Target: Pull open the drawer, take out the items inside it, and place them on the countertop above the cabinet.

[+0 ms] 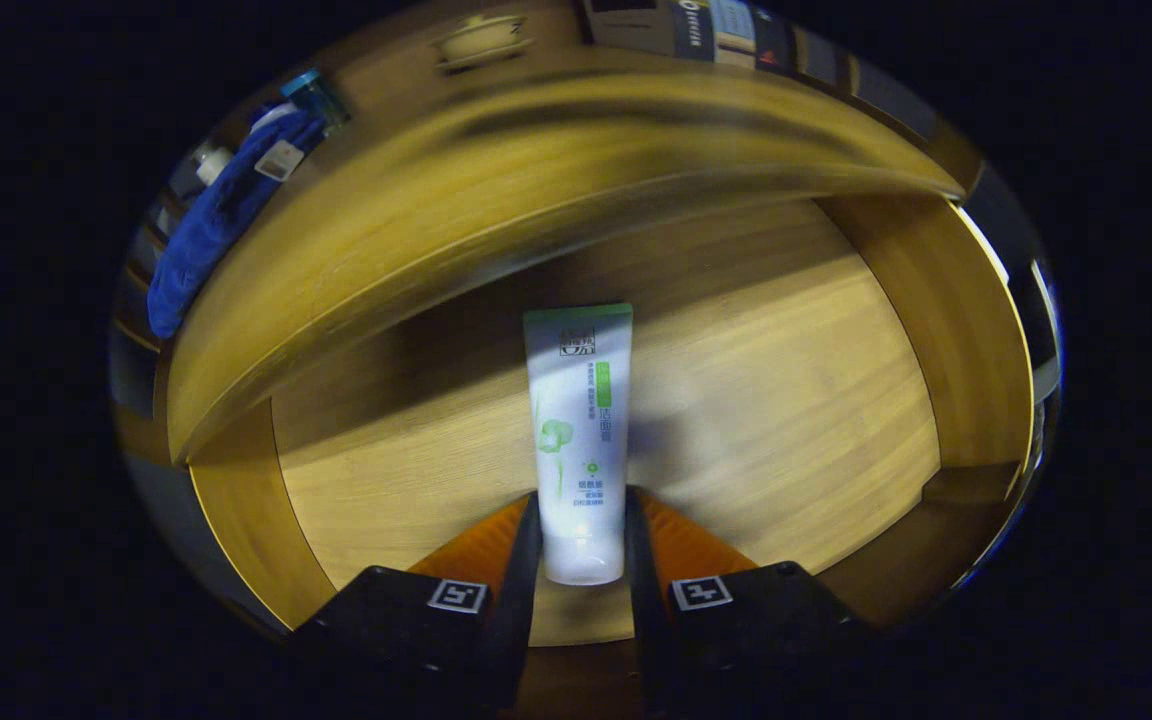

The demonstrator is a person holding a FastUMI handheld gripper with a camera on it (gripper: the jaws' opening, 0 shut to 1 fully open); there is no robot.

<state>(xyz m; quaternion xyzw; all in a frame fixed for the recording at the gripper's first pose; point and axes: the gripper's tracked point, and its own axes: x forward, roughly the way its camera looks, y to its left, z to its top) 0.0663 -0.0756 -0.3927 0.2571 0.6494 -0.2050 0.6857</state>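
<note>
A white tube with a green end and green print [581, 430] stands out ahead from between my fingers, its cap end down near them. My gripper [582, 520] is shut on the tube, both fingers pressing its lower part. Below and beyond the tube lies the open wooden drawer [786, 400], its floor bare around the tube. The cabinet's wooden countertop [496, 190] curves across above the drawer's far side.
A blue cloth [221, 220] with a tag hangs at the countertop's left end, beside a small bottle with a blue cap [314, 92]. A pale lidded dish [481, 42] sits far back on the counter. Drawer side walls [976, 330] rise left and right.
</note>
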